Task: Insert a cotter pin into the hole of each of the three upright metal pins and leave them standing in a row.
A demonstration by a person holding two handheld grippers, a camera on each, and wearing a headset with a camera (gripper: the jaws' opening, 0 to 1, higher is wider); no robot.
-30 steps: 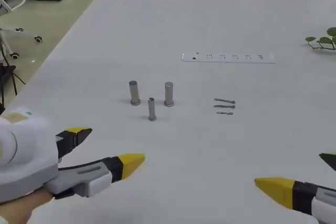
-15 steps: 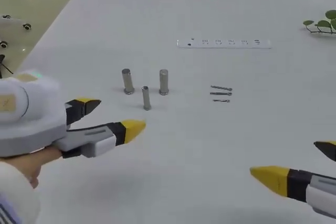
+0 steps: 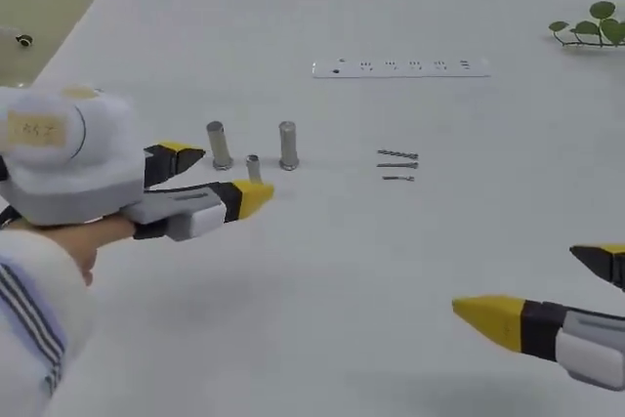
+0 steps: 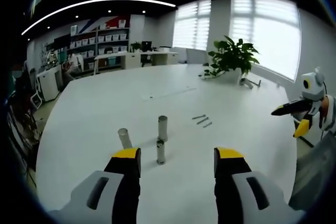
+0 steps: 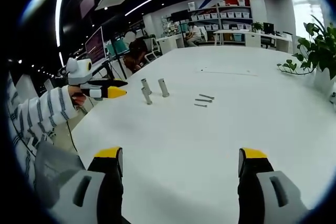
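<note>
The three metal pins stand upright on the white tabletop in a loose triangle: the near pin sits in front, with the left rear pin and the right rear pin behind it on either side. None has a cotter pin through it. The three cotter pins lie flat and side by side to the right of the metal pins, apart from them.

The left gripper hovers just short of the group, jaws spread and holding nothing. In the left gripper view the near pin stands ahead in the gap between the yellow tips, untouched, and the cotter pins lie further off to the right.

The right gripper hangs well apart from the pins at the near right of the tabletop, its jaws also wide and empty. In the right gripper view the cotter pins lie far ahead.

Beyond the pins a white power strip lies across the tabletop, and a green plant is at the far right.
</note>
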